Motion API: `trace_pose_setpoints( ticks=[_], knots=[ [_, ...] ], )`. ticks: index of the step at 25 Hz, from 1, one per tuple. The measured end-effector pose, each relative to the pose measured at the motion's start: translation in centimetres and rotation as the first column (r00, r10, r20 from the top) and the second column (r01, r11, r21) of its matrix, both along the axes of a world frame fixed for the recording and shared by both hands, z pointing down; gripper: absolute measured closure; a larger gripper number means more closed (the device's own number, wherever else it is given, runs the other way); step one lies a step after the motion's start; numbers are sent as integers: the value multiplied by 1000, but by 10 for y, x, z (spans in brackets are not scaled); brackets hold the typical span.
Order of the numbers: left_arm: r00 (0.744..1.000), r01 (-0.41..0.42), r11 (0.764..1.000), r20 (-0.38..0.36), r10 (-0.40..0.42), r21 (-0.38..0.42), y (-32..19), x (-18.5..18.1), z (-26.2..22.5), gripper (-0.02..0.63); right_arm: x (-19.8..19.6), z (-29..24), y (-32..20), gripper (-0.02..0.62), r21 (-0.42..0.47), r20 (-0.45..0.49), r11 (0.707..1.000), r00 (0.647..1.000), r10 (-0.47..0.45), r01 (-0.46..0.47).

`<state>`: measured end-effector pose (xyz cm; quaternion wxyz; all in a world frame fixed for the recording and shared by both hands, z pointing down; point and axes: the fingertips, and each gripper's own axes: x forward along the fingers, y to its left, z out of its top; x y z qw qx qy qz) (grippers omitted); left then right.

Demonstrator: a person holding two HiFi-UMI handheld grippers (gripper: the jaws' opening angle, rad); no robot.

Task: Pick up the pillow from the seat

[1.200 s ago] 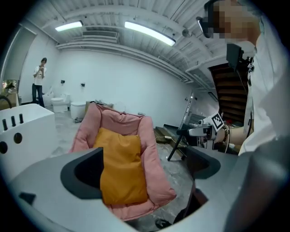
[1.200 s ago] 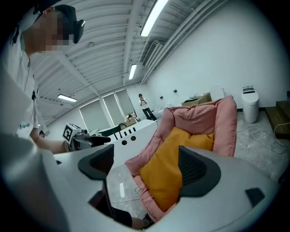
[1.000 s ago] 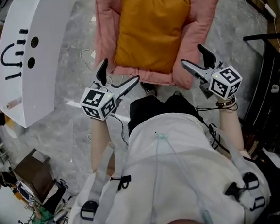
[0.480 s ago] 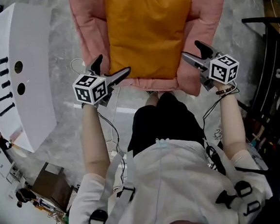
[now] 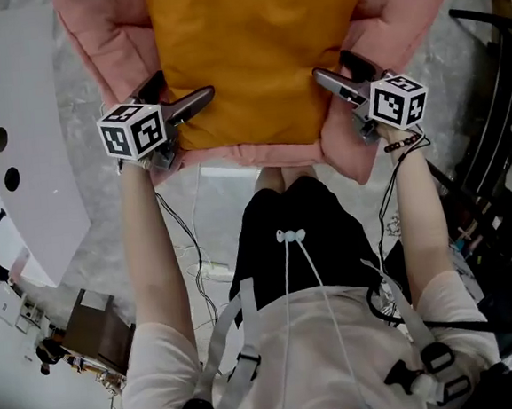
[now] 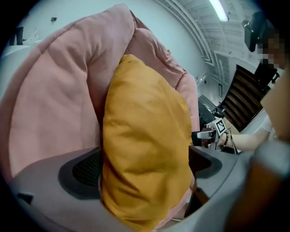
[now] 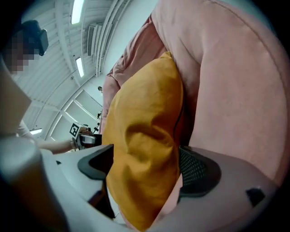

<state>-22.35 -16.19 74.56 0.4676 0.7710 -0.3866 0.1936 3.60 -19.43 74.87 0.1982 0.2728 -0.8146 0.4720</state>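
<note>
Left gripper (image 5: 178,97) and right gripper (image 5: 337,73), shown at the near corners of the pillow (image 5: 256,48), which lies flat on the pink seat (image 5: 103,34) and fills most of its hollow. Each gripper is presented with its jaws spread. Between each pair, a lower corner of the pillow is enclosed, with cloth reaching both ribbed pads (image 6: 84,170), but no pinch or crease is seen, so neither is judged to be clamped yet. The two grippers are placed at opposite sides of the seat, level with one another, just behind its front edge (image 5: 260,154).

Step in hand, as judged: closing on both corners before the lift.

Hazards to be noted:
- A strip of the seat's pink padding is seen under the pillow inside both jaw gaps. If the jaws are closed as placed, the seat may be gripped as well and dragged upward.
- Only the soft corners are enclosed. Thin, loosely filled cloth may slip from the pads once weight is taken.
- If one side is closed or raised before the other, the pillow may sag, twist and be pulled free of the slower gripper.
</note>
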Motion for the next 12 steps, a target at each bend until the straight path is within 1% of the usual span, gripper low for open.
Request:
trace_pose_setpoints(
  ticks=[2,4,8,12],
  knots=[
    [1000,-9,1000,9,9,-8,-5,-1,18,28,-10,3,-5,169,11,22,1000,999,-24,24],
    [1000,-16,1000,18,16,-17,-16,-1,36,28,-21,10,-13,169,27,19,998,998,-55,55],
    [999,-30,998,-38,28,-49,-27,9,49,28,-36,29,-22,169,24,-49,992,991,-123,125],
    [996,-57,996,-70,52,-67,-36,15,57,28,-50,43,-29,169,23,-79,984,982,-174,176]
  ],
)
